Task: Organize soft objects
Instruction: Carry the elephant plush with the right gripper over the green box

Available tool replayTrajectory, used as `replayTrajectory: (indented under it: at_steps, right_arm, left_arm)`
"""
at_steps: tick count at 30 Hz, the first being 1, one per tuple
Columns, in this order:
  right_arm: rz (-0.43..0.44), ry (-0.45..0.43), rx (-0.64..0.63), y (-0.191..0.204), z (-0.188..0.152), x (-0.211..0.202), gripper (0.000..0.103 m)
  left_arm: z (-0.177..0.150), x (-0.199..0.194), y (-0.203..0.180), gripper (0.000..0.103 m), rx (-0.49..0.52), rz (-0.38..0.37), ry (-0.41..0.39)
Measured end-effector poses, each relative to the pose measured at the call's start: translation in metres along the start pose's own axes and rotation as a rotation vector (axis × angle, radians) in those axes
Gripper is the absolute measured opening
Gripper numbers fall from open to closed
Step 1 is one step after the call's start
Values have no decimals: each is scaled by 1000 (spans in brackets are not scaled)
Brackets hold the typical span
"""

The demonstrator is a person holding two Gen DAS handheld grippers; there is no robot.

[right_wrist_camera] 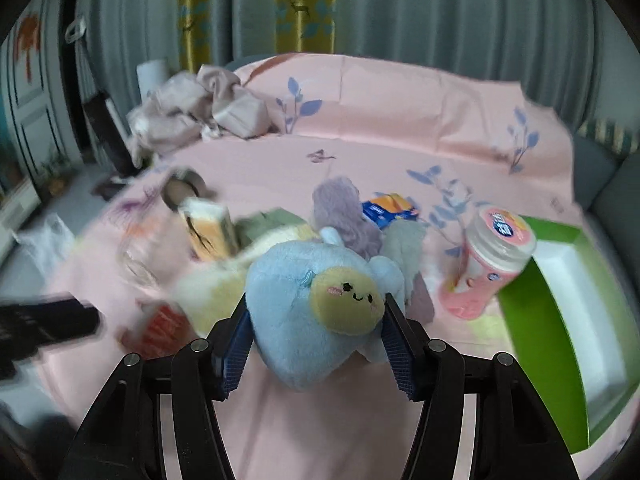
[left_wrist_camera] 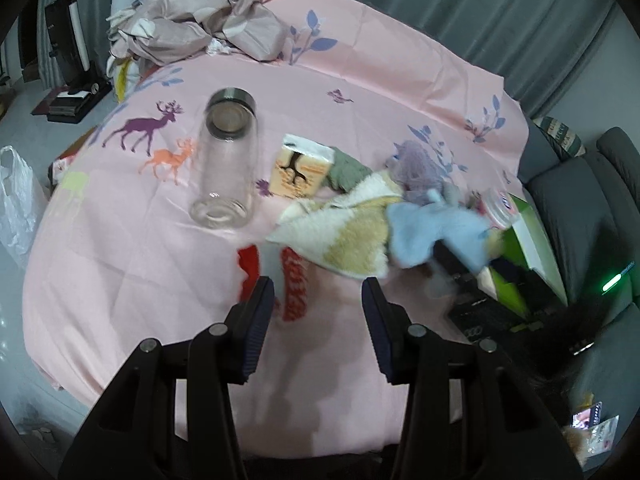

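Note:
My right gripper is shut on a light blue plush toy with a yellow smiling face, and its pads press into the toy's sides above the pink sheet. The same toy shows blurred at the right of the left wrist view. My left gripper is open over the sheet with nothing between its fingers. Beyond it lie a cream and yellow towel, a green cloth, a purple fluffy cloth and a red and white cloth.
A glass jar lies on its side on the pink sheet, beside an orange carton. A pink-lidded tub and an open green box stand at the right. Crumpled bedding is heaped at the far left.

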State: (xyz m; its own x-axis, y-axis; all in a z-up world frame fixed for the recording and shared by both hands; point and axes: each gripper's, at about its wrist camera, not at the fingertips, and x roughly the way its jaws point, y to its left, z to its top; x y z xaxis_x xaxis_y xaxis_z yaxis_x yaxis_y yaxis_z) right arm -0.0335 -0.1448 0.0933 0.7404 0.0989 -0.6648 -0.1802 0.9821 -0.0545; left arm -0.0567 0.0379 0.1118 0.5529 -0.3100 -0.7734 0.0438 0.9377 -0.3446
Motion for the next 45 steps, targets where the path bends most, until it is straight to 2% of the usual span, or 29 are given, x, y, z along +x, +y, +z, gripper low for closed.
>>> replayTrajectory:
  at_steps: [3,7,9,13,15,17,20,21,23,28,32,35,36,37,38,45]
  right_arm:
    - [28,10,-34,4,-22,2,63]
    - [51,79,-31,1,-43,2,64]
    - [92,103,-6,-5,-49,-4,69]
    - [221,135,112,-27,-48,-25,86]
    - [269,137,170,-39,-44,-37,89]
    - [309,133,221,-50,-38,-48,89]
    - [339,138,339,-73,-22,-52,89]
    - [350,142,377,-80,-17,-50,89]
    - [353,171,430,-88,-9,-40,89]
    - [424,295,528,-96,1,14,89]
    - [455,376,543,-92,-3,46,89]
    - [496,413,544,-89,-9,62,87]
    - [508,419,543,-86,-10,66,83]
    - [483,416,528,-84,-10,66,74]
    - [478,402,515,-84,-9,65,69]
    - [518,333,544,-98,-14,42,68]
  left_arm:
    - [-5,1,-8,44,35,16,9]
    - [-11,9,-12,44,48,21,43]
    - [-14,13,-14,44,48,22,59]
    - [-18,19,-21,45,69,6,87]
    - [-21,21,-26,46,78,-10,98]
    - [-22,24,-32,47,91,-41,115]
    - [-21,28,-45,58,122,-92,114]
    - [-21,30,-50,65,130,-112,110]
    - [-22,36,-60,68,151,-133,107]
    - [-20,60,-79,68,188,-129,127]
    - [-17,73,-84,68,190,-174,137]
    - [-14,77,-87,60,200,-207,134]
    - [-14,79,-88,54,199,-226,139]
    - [-13,81,-90,53,199,-223,142]
    - [-13,82,-91,51,200,-220,141]
    - [-16,65,-108,49,268,-226,93]
